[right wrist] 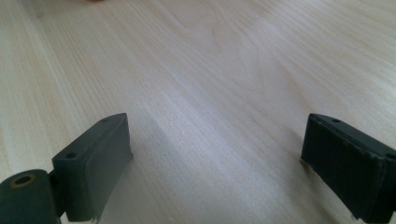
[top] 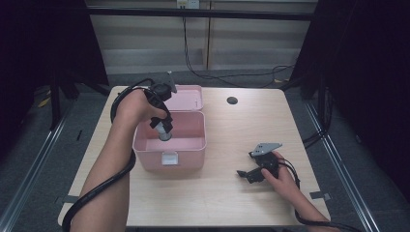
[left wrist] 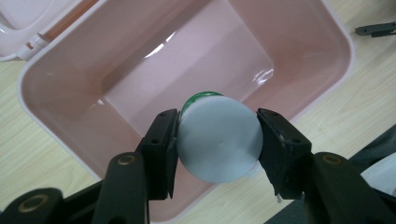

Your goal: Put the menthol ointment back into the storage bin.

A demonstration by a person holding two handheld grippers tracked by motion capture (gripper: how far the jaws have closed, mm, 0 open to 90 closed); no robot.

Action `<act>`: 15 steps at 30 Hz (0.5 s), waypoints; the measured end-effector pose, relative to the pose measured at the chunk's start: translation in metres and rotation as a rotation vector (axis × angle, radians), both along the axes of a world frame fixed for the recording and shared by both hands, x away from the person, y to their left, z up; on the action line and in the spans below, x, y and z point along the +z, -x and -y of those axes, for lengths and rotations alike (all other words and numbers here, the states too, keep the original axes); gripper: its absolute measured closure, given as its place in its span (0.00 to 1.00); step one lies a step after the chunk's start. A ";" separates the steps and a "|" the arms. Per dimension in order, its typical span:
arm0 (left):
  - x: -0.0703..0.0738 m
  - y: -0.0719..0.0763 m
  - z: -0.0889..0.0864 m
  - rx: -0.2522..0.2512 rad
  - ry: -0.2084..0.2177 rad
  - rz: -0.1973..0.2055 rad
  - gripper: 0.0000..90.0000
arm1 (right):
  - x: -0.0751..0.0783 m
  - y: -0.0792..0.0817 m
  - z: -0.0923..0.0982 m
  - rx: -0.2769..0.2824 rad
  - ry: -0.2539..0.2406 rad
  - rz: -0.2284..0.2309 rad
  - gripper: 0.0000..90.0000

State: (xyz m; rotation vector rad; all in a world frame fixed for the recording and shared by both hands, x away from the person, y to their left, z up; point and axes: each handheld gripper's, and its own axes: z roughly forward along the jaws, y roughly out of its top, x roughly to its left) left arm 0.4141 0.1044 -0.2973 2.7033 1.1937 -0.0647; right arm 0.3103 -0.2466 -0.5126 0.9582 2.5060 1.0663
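Observation:
A pink plastic box (top: pixel 169 154) stands open on the table, its lid (top: pixel 187 96) folded back behind it. My left gripper (top: pixel 164 131) points down into the box and is shut on a small bottle (left wrist: pixel 219 140) with a white cap and a green band. In the left gripper view the bottle hangs over the box's bare pink floor (left wrist: pixel 187 60), both pads pressed on its cap. My right gripper (top: pixel 249 175) rests low on the table at the front right; its jaws (right wrist: pixel 217 168) stand wide apart with only bare wood between them.
A wooden table (top: pixel 232 203) with rounded corners carries the box at left centre. A dark round hole (top: pixel 232 100) sits near its far edge. Black cables trail from both grippers. Dark floor and metal rails flank the table.

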 end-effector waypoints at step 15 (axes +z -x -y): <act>-0.020 -0.020 -0.009 0.093 -0.016 0.003 0.56 | 0.000 0.000 0.000 0.000 0.000 0.000 0.08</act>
